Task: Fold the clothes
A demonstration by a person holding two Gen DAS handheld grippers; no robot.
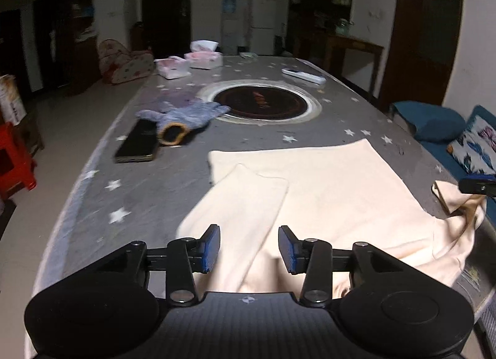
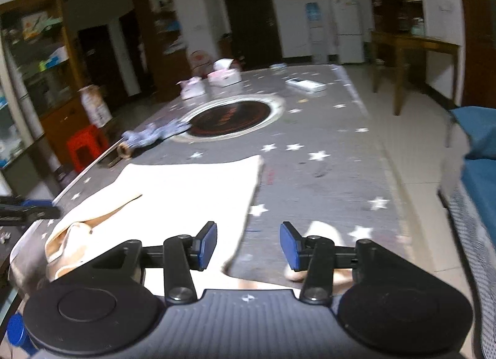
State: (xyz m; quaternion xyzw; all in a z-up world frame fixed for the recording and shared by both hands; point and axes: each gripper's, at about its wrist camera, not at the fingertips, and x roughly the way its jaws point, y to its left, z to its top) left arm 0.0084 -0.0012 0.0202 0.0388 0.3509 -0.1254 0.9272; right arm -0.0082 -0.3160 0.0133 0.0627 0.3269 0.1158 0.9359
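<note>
A cream garment (image 1: 325, 179) lies spread on the grey star-patterned table (image 1: 155, 191), one sleeve folded over its left part and a bunched part hanging at the near right edge. My left gripper (image 1: 249, 249) is open and empty, just above the garment's near edge. My right gripper (image 2: 248, 249) is open and empty over the garment's right edge (image 2: 192, 191). The right gripper's tip shows at the far right of the left wrist view (image 1: 479, 186), and the left gripper's tip at the far left of the right wrist view (image 2: 28, 208).
A blue-grey glove (image 1: 186, 116) and a black phone (image 1: 138, 140) lie left of a round black hob (image 1: 262, 102). Tissue packs (image 1: 203, 58) and a white remote (image 1: 303, 75) sit at the far end. A blue sofa (image 1: 434, 123) stands right, a red stool (image 1: 15, 157) left.
</note>
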